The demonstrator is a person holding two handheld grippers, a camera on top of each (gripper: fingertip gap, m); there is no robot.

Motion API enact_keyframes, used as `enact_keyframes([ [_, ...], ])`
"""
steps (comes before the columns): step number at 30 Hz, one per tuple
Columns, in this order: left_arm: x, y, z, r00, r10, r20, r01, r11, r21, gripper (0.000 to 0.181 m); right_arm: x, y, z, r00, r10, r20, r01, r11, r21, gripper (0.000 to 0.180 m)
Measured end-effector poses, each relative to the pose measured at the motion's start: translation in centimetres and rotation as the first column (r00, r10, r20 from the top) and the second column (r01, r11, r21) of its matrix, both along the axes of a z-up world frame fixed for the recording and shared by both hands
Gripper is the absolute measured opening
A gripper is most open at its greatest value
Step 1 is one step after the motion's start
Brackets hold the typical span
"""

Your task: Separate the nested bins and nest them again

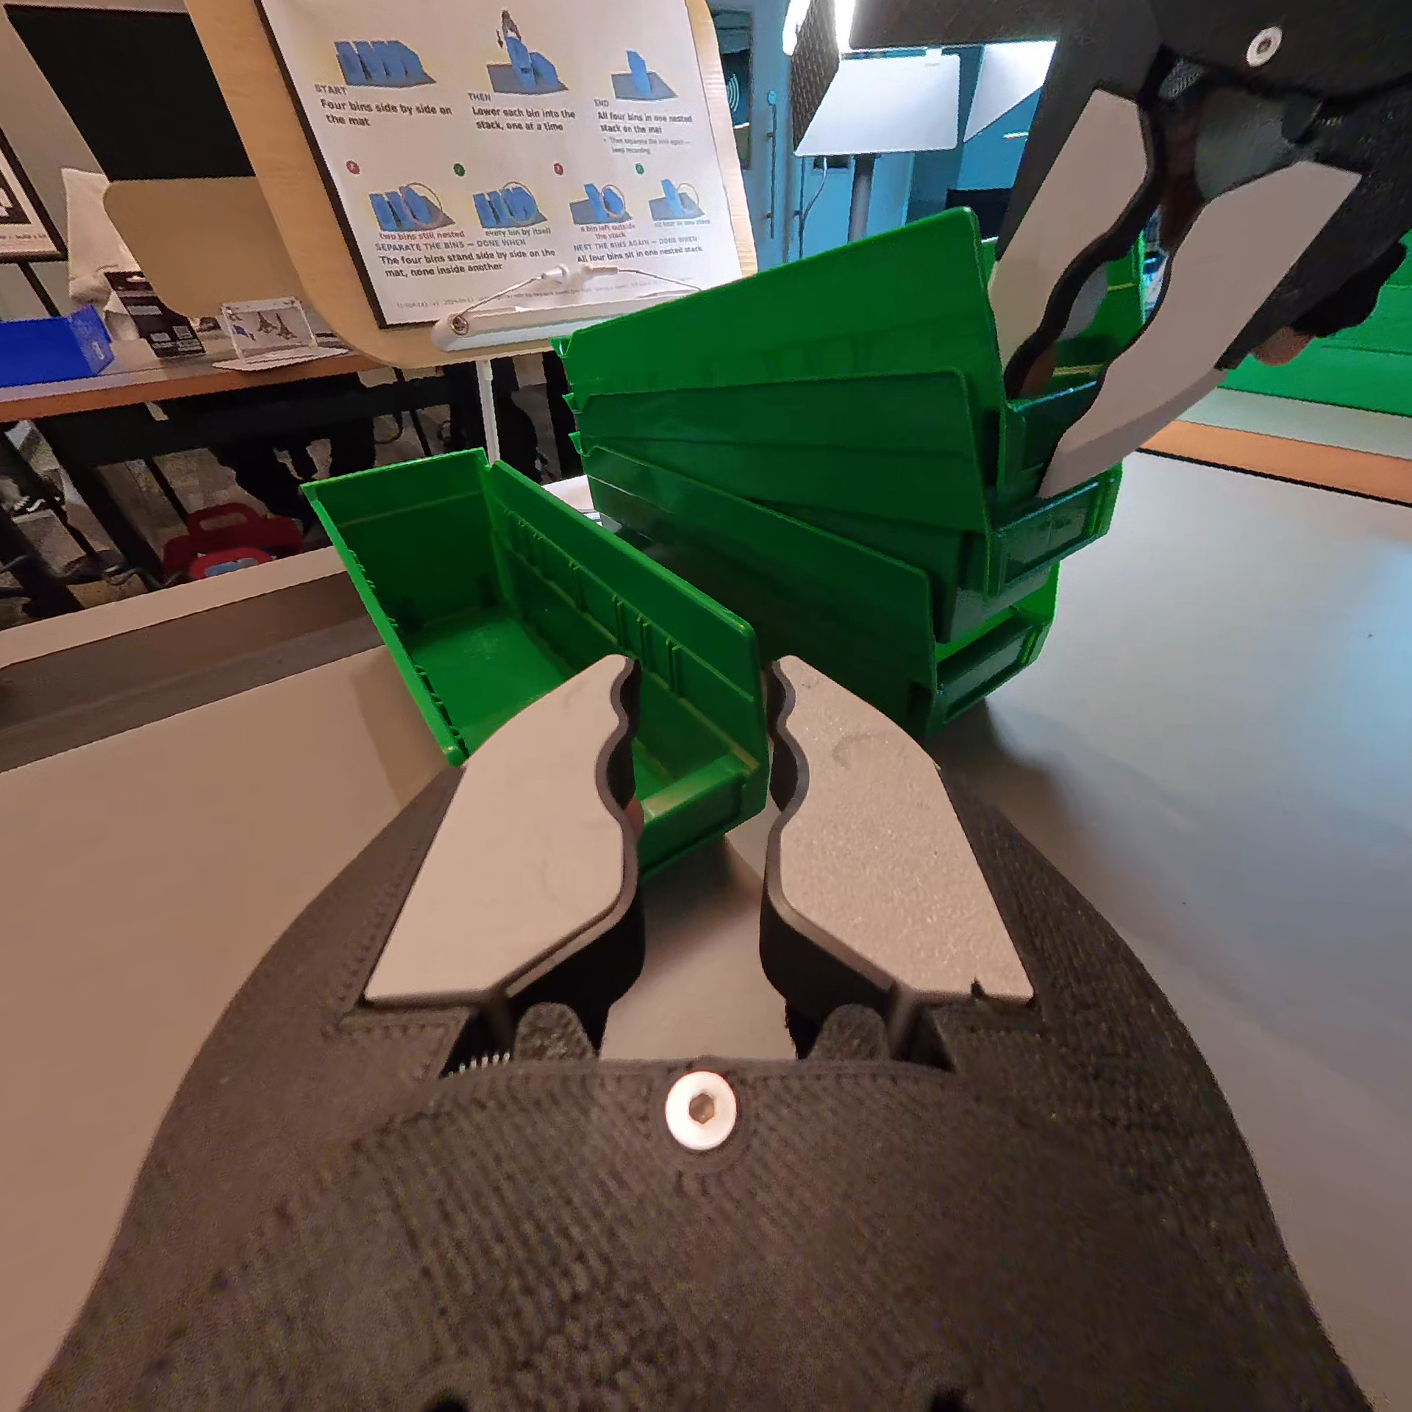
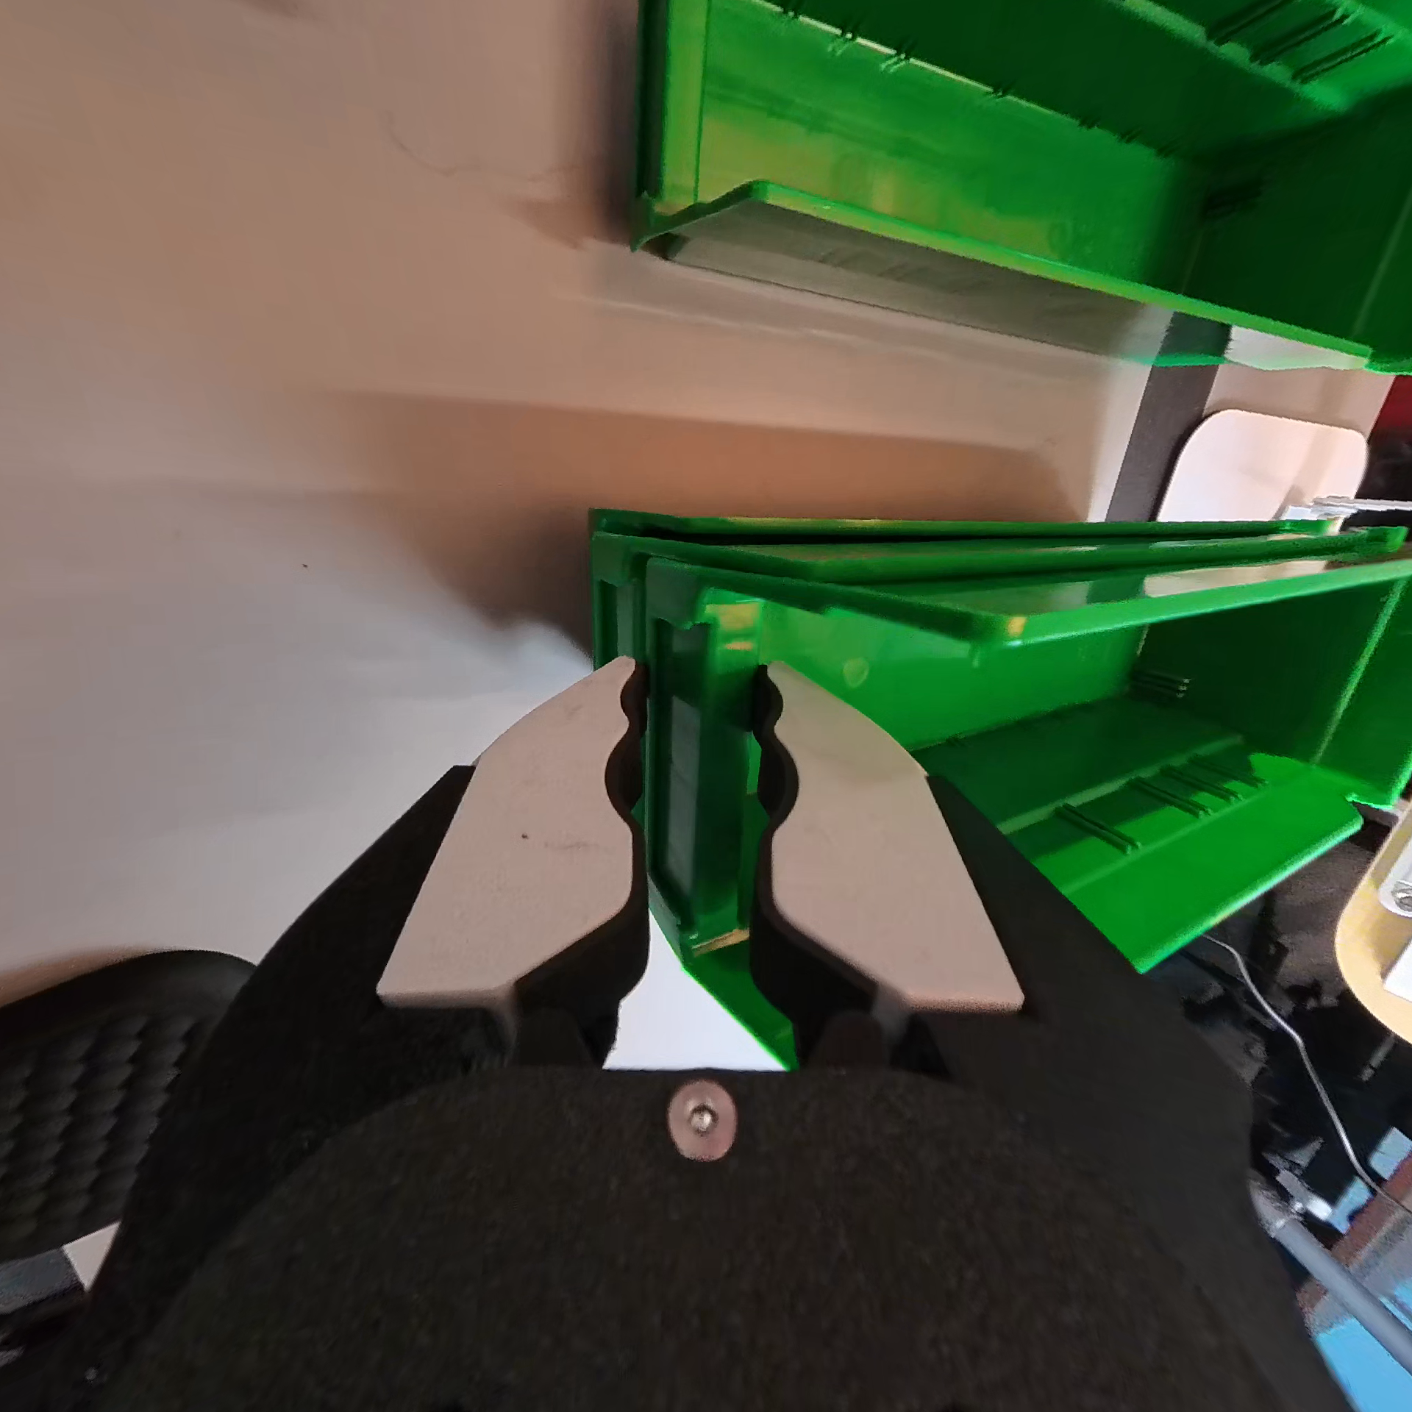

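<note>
The right gripper (image 2: 699, 680) is clamping the top bin (image 2: 695, 802) of the stack at its front lip, long axis running straight ahead; the left gripper (image 1: 699, 672) is waiting half-open beside the separated bin (image 1: 489, 611)

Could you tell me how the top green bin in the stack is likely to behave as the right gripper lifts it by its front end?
Held at one end only by the right gripper, the top bin will probably pivot; it already sits tilted in the stack. Its thin walls suggest it is light yet fairly stiff. The glossy plastic could slip in the grip.
</note>
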State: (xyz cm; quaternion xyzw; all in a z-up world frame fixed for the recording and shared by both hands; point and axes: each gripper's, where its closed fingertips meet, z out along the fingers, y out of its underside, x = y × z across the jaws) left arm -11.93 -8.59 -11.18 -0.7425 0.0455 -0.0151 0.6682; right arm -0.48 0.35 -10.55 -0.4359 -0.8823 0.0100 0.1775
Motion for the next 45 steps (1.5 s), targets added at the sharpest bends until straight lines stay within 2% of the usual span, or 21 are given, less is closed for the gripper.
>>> enact_keyframes([
  [15,0.3,0.1,-0.4,1.000,-0.004,-0.005,0.004,1.000,-0.012,0.031,0.2,-0.4,-1.5,0.998,0.014,-0.056,-0.010,0.997,0.078,0.027],
  [23,0.4,0.0,-0.4,1.000,-0.007,-0.008,0.007,1.000,-0.010,0.031,0.7,0.4,-1.9,0.999,0.023,-0.028,-0.019,0.992,0.125,0.031],
  [45,2.8,0.1,-1.5,0.996,-0.080,-0.039,0.078,0.996,-0.040,0.032,0.6,0.3,-0.4,0.995,0.060,-0.083,-0.056,0.997,0.045,0.029],
])
